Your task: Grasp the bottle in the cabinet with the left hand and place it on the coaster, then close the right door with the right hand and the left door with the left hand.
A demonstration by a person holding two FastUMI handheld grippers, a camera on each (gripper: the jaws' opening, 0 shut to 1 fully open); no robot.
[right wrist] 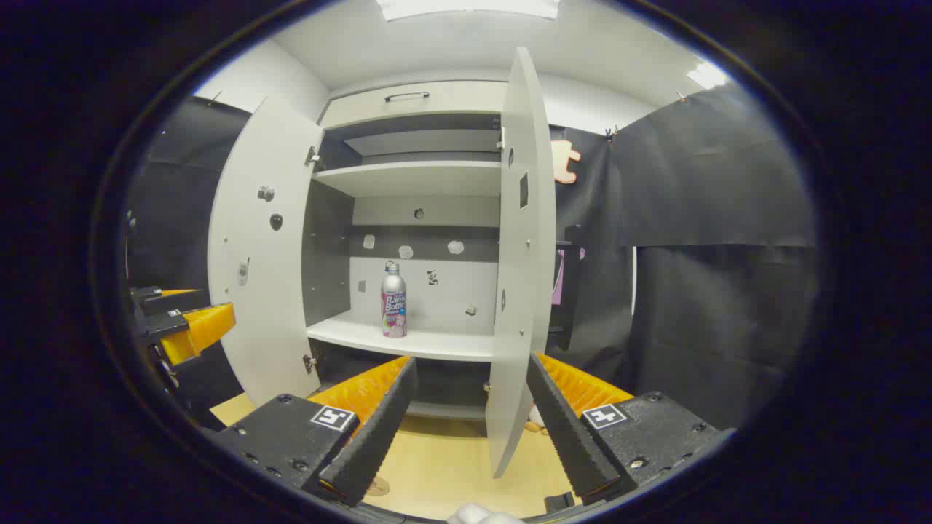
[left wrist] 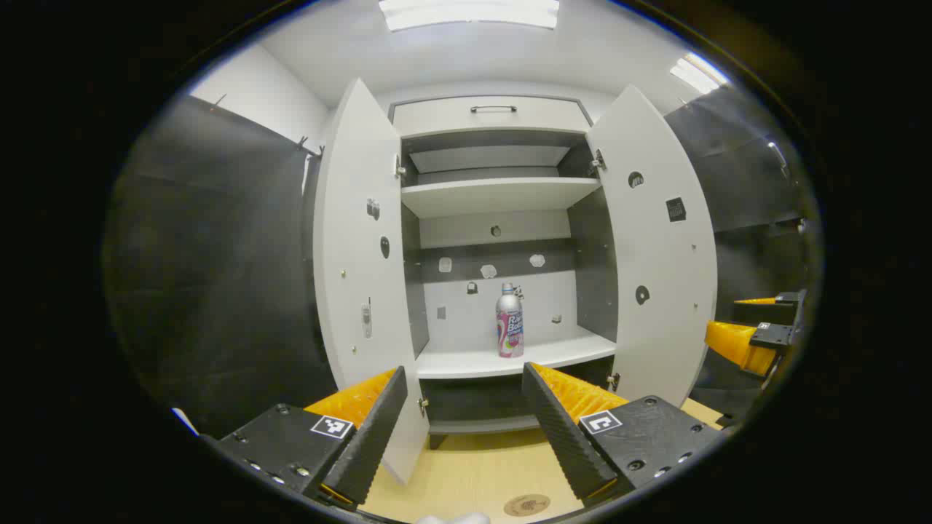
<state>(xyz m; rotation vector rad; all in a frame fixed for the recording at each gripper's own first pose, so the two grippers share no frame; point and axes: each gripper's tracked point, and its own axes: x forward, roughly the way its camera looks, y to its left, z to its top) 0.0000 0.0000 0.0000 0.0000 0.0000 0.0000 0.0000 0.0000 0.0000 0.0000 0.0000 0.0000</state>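
Clearly the risk is a clumsy reach: the left gripper (left wrist: 460, 429) could clip the open left door (left wrist: 360, 276) or topple the upright bottle (left wrist: 510, 321). Both grippers have fingers spread wide, holding nothing. The bottle stands on the cabinet shelf (left wrist: 510, 360), well beyond and between the left fingers, while the coaster (left wrist: 526, 504) lies on the tabletop (left wrist: 473, 466) just beneath them.

Bright rectangular ceiling light panels (left wrist: 470, 12) are shining over white painted walls (left wrist: 266, 91), black cloth drapes (right wrist: 717, 240) are hanging along both sides, and a pale wooden tabletop (left wrist: 477, 469) is lying below.
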